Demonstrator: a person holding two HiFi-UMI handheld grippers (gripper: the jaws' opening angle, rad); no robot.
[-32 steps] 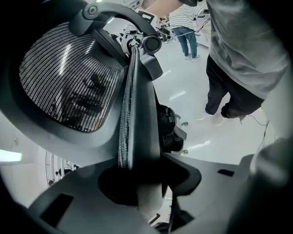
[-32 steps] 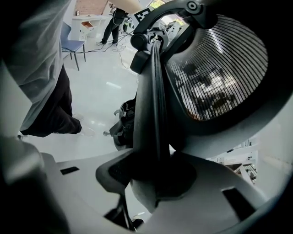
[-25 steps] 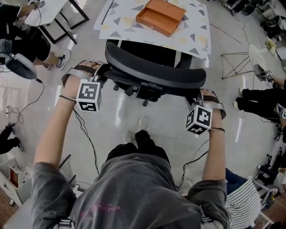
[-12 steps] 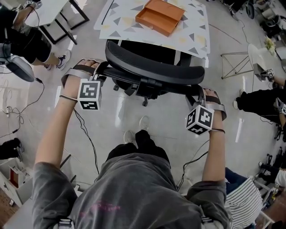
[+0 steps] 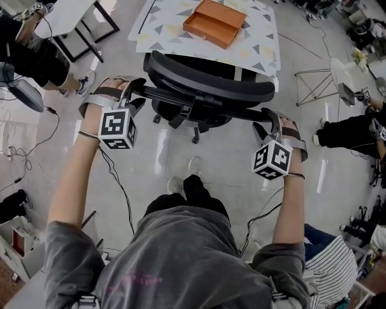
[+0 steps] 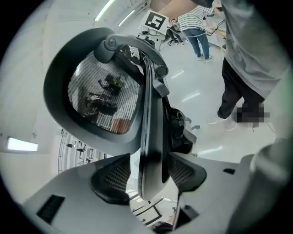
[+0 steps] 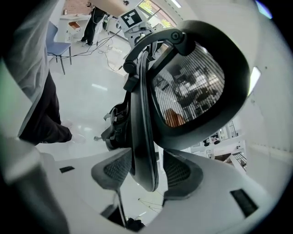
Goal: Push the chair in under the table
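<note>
A black mesh-backed office chair [image 5: 208, 81] stands with its seat under the patterned white table [image 5: 259, 51]. Its backrest faces me. My left gripper [image 5: 137, 90] is at the left end of the chair's black arm bar [image 6: 153, 137]. My right gripper [image 5: 268, 124] is at the bar's right end [image 7: 143, 137]. Both pairs of jaws have just been opening. In the left gripper view [image 6: 151, 176] the bar stands between the pads with light showing beside it. The right gripper view [image 7: 145, 171] shows the same loose fit.
An orange tray [image 5: 217, 23] lies on the table. Seated people are at the left and right edges, with cables [image 5: 117, 181] on the glossy floor. A wire stand [image 5: 316, 84] is at the right and another white table [image 5: 66, 15] at the upper left. My feet [image 5: 181, 181] are behind the chair.
Both grippers have let go of the chair's bar and lifted a little. The chair's back now sits slightly farther toward the table.
</note>
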